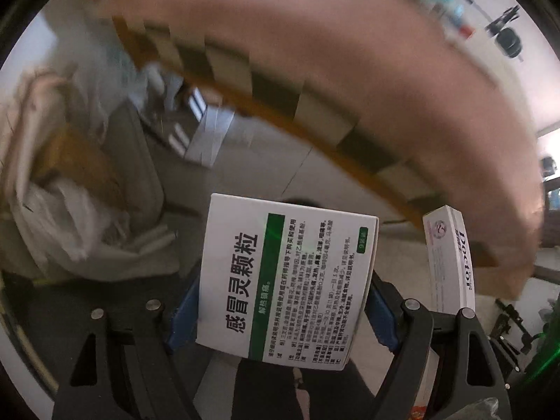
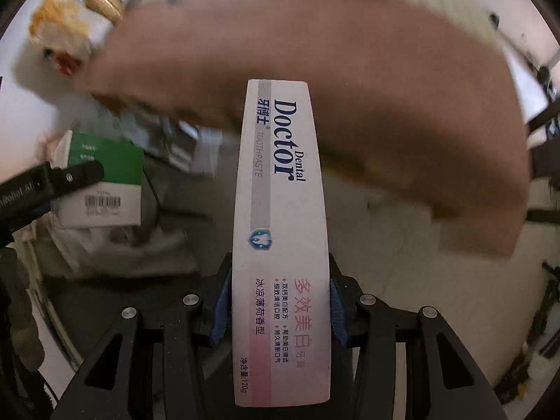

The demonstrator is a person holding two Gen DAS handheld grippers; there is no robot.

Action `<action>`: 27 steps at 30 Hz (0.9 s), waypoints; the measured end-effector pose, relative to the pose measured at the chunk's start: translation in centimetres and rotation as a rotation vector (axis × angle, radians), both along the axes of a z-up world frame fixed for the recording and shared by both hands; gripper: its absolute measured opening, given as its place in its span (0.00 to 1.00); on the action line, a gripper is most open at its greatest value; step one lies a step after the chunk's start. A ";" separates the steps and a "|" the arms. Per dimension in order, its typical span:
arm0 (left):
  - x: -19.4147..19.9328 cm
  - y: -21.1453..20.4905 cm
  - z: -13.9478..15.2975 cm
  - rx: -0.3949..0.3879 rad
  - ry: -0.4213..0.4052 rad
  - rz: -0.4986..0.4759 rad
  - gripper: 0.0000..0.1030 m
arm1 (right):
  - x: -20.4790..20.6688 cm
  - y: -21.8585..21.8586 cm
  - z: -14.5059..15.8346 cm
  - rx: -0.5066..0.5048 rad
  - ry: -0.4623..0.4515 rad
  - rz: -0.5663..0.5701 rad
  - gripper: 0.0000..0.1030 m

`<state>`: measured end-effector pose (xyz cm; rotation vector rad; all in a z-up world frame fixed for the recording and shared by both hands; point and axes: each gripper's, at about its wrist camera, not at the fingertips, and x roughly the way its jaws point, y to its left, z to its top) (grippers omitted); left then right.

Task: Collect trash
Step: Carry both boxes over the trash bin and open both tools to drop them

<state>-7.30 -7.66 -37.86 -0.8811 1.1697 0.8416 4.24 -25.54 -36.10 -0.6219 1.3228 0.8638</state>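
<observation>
My left gripper (image 1: 280,311) is shut on a white and green medicine box (image 1: 285,276), held in the air above the floor. My right gripper (image 2: 280,301) is shut on a long white Doctor Dental toothpaste box (image 2: 280,231). The toothpaste box also shows in the left wrist view (image 1: 449,259) at the right. The medicine box (image 2: 101,182) and the left gripper's black body (image 2: 42,183) show in the right wrist view at the left. A grey trash bin with a white liner bag (image 1: 70,217) stands below and to the left, holding crumpled paper and brown scraps.
A pink-topped table (image 1: 350,70) with a checkered edge curves across the top, blurred. It also fills the upper right wrist view (image 2: 385,87). Bottles and packets (image 2: 63,31) sit on its far side. Grey tiled floor (image 1: 266,168) lies below. Black stands are at the right.
</observation>
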 end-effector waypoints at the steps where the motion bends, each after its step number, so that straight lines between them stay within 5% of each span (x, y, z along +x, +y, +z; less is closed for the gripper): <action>1: 0.2 -0.1 -1.9 -0.013 0.011 0.000 0.77 | -0.1 -0.3 -2.1 -0.025 0.002 0.003 0.47; 14: 3.5 1.4 -23.0 -0.133 0.118 -0.052 0.77 | 3.1 1.4 -26.1 -0.204 0.081 0.028 0.47; 20: 4.6 2.5 -28.9 -0.193 0.139 -0.078 0.77 | 5.3 3.0 -33.4 -0.256 0.137 0.017 0.47; 27: 4.8 3.1 -31.4 -0.267 0.136 -0.071 0.85 | 6.0 5.2 -37.1 -0.268 0.161 0.051 0.49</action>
